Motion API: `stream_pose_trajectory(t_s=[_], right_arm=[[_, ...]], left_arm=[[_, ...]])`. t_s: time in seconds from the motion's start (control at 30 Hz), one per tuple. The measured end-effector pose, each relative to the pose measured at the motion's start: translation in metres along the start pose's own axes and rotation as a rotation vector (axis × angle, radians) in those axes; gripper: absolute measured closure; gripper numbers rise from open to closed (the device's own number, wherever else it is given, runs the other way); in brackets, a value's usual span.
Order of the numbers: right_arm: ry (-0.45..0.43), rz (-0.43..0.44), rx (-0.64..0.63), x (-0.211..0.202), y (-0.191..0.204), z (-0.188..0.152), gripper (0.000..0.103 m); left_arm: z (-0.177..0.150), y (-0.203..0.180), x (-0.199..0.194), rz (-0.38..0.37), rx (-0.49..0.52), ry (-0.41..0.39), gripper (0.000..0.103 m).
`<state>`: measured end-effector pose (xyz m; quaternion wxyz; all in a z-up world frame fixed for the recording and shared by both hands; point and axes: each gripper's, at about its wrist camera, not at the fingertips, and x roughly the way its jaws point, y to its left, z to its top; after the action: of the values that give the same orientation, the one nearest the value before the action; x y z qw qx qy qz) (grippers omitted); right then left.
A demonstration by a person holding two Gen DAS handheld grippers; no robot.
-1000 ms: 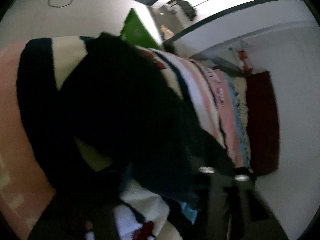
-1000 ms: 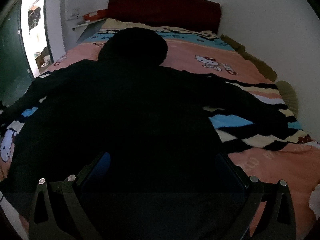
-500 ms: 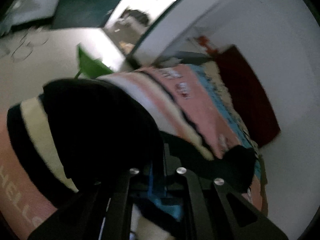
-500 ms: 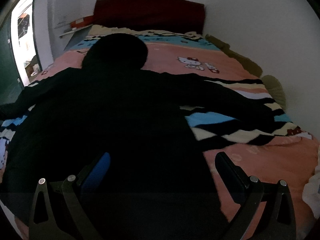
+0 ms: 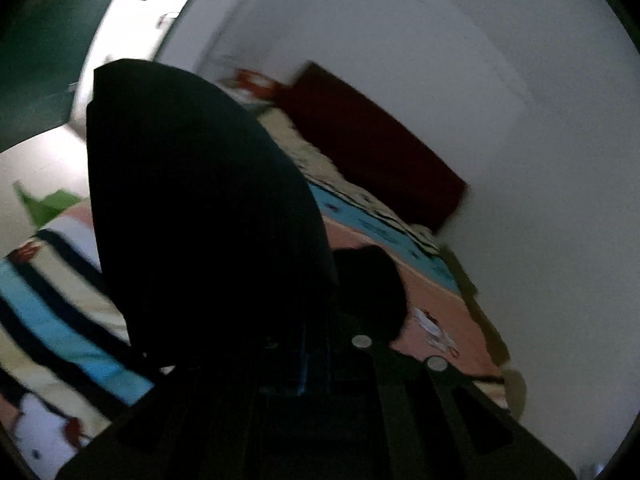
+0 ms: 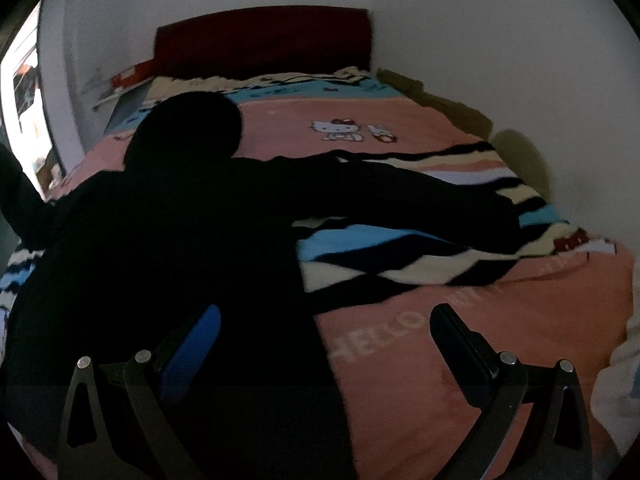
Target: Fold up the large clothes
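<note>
A black hoodie (image 6: 180, 248) lies spread on the bed, its hood (image 6: 188, 128) toward the headboard and one sleeve (image 6: 440, 200) stretched out to the right. My left gripper (image 5: 316, 340) is shut on the other sleeve (image 5: 208, 208), which hangs lifted and fills the left wrist view; the hood (image 5: 368, 288) shows beyond it. That raised sleeve (image 6: 16, 192) also appears at the far left of the right wrist view. My right gripper (image 6: 326, 332) stands open low over the hoodie's right side edge, with nothing between its fingers.
The bed carries a pink cartoon blanket (image 6: 460, 360) with striped blue, cream and black bands. A dark red headboard (image 6: 260, 40) stands at the far end, and a white wall (image 6: 520, 60) runs along the right. A bright doorway (image 6: 24, 92) lies left.
My left gripper has shut on the sleeve and swung it up off the bed while rolling. My right gripper has slid right, from over the hoodie's body to its side edge.
</note>
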<state>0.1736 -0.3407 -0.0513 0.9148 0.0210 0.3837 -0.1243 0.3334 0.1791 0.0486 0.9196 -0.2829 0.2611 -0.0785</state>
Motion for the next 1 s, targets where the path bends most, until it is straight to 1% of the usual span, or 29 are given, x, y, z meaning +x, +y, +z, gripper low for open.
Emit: stream_pose_trajectory(t_s=[0.13, 0.2, 0.27, 0.37, 0.47, 0.53, 0.57, 0.63, 0.7, 0.77, 0.8, 0.83, 0.87, 0.9, 0.93, 0.97, 1.0], right_arm=[[0.000, 0.001, 0.045, 0.006, -0.023, -0.001, 0.001], [-0.005, -0.001, 0.053, 0.007, -0.032, -0.001, 0.001], [-0.010, 0.001, 0.065, 0.008, -0.040, 0.000, 0.001], [-0.017, -0.001, 0.079, 0.007, -0.049, 0.001, 0.001], [-0.021, -0.004, 0.093, 0.008, -0.058, 0.001, 0.001], [-0.018, -0.005, 0.105, 0.010, -0.063, 0.000, 0.001], [-0.015, -0.003, 0.110, 0.012, -0.064, -0.001, 0.001], [-0.008, 0.000, 0.113, 0.015, -0.065, -0.002, 0.001], [-0.004, 0.003, 0.110, 0.016, -0.065, -0.002, 0.001], [-0.005, 0.006, 0.110, 0.016, -0.065, -0.002, 0.001], [-0.006, 0.007, 0.109, 0.015, -0.065, -0.002, 0.001], [-0.007, 0.005, 0.107, 0.015, -0.065, -0.002, 0.001], [-0.008, 0.003, 0.107, 0.015, -0.065, -0.002, 0.001], [-0.007, 0.002, 0.108, 0.015, -0.065, -0.002, 0.001], [-0.005, 0.000, 0.110, 0.015, -0.065, -0.002, 0.001], [-0.004, -0.004, 0.111, 0.015, -0.065, -0.003, 0.001], [-0.003, -0.007, 0.111, 0.015, -0.065, -0.003, 0.001]], left_arm=[[-0.018, -0.050, 0.029, -0.064, 0.063, 0.057, 0.098], [-0.032, -0.073, 0.053, -0.089, 0.090, 0.100, 0.098], [-0.046, -0.086, 0.071, -0.101, 0.106, 0.137, 0.098], [-0.074, -0.106, 0.103, -0.108, 0.146, 0.214, 0.098], [-0.114, -0.117, 0.132, -0.084, 0.219, 0.315, 0.098], [-0.137, -0.117, 0.150, -0.054, 0.266, 0.378, 0.098], [-0.152, -0.121, 0.149, -0.042, 0.286, 0.400, 0.098], [-0.177, -0.120, 0.162, 0.004, 0.350, 0.457, 0.098], [-0.197, -0.115, 0.168, 0.048, 0.400, 0.498, 0.097], [-0.212, -0.107, 0.178, 0.086, 0.430, 0.542, 0.094], [-0.218, -0.105, 0.181, 0.092, 0.435, 0.558, 0.092], [-0.226, -0.104, 0.184, 0.092, 0.439, 0.579, 0.086], [-0.228, -0.110, 0.186, 0.088, 0.441, 0.588, 0.074], [-0.230, -0.111, 0.184, 0.076, 0.445, 0.595, 0.067], [-0.230, -0.116, 0.184, 0.069, 0.453, 0.591, 0.057], [-0.230, -0.119, 0.180, 0.059, 0.468, 0.579, 0.054], [-0.228, -0.120, 0.174, 0.038, 0.478, 0.570, 0.053]])
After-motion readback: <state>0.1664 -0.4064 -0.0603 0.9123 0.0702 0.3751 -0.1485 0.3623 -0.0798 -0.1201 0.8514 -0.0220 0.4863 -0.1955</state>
